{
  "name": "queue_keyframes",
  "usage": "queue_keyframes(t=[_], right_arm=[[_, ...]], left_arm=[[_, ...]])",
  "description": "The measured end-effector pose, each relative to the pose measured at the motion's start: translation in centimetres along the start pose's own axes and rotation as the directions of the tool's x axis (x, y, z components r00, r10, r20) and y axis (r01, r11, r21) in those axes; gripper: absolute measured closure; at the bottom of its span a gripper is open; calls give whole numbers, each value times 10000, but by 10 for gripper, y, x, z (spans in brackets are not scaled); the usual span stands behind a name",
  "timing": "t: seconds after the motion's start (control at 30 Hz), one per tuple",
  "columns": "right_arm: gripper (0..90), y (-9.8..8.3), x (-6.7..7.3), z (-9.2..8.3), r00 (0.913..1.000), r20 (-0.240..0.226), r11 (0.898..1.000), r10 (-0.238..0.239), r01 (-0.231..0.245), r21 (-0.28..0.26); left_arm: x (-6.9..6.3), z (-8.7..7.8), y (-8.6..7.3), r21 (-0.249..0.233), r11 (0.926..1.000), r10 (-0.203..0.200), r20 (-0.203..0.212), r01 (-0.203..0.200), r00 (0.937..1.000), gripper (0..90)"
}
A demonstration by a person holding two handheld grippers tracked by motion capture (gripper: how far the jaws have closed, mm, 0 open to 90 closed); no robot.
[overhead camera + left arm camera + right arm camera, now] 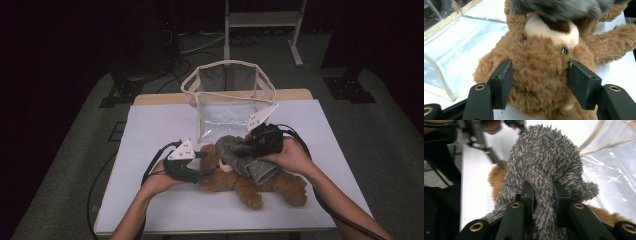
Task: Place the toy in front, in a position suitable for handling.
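My right gripper's [541,195] fingers [527,192] are clenched on a fold of the grey fuzzy cloth [245,155], which is lifted over the brown teddy bear [250,182]. My left gripper's [539,85] pads [504,81] flank the bear's head, seemingly pressing lightly into the fur, though I cannot tell how firmly. The bear lies on the white table [160,200], its long axis running from nine to four o'clock, head toward my left hand [160,182]. The clear bag [227,100] stands at twelve o'clock, just behind the bear, nearer my right hand [292,157]. The cloth likely goes there next.
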State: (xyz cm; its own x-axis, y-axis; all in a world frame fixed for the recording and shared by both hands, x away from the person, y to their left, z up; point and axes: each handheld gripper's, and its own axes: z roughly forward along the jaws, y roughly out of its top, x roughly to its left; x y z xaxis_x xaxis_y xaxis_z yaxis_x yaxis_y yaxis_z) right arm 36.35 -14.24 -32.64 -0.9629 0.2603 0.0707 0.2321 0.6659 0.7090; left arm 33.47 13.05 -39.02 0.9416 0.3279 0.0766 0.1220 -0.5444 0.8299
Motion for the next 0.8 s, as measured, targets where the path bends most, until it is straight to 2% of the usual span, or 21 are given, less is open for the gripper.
queue_keyframes(t=[0.03, 0.17, 0.3, 0.37, 0.43, 0.53, 0.6, 0.7, 0.8], right_arm=[[742, 1, 4, 2, 9999, -80, 9999, -98, 97, -60], [742, 4, 17, 20, 9983, -420, 9987, -410, 397, -321], [743, 0, 22, 24, 9973, -541, 9982, -502, 483, -347], [742, -4, 22, 18, 9984, -328, 9988, -465, 459, -189], [741, -9, 17, 11, 9993, 162, 9994, -345, 346, -49], [742, -19, 6, 1, 9986, 515, 9999, 107, -102, -118], [741, -25, 2, -1, 9983, 439, 9991, 372, -363, -216], [742, -29, 5, 4, 9989, 336, 9993, 321, -315, -186], [742, -30, 10, 7, 9996, 140, 9996, 224, -222, -187]], left_arm=[[-1, 3, 1, 89, 10000, -10, 155, 9, 9999, 383], [-5, 11, -1, 476, 9988, 128, 329, -144, 9994, 347], [-7, 9, -6, 401, 9991, 119, 432, -137, 9990, 352], [-8, 8, -5, 416, 9989, 212, 430, -229, 9989, 353], [-9, 9, -5, 461, 9987, 202, 530, -227, 9984, 353], [-9, 6, -4, 388, 9989, 257, 534, -278, 9982, 352], [-7, 2, 0, 245, 9995, 204, 492, -217, 9986, 351], [-5, 1, 7, 29, 9998, 185, 570, -187, 9982, 342], [-6, 6, 12, 219, 9991, 337, 745, -354, 9967, 318]])
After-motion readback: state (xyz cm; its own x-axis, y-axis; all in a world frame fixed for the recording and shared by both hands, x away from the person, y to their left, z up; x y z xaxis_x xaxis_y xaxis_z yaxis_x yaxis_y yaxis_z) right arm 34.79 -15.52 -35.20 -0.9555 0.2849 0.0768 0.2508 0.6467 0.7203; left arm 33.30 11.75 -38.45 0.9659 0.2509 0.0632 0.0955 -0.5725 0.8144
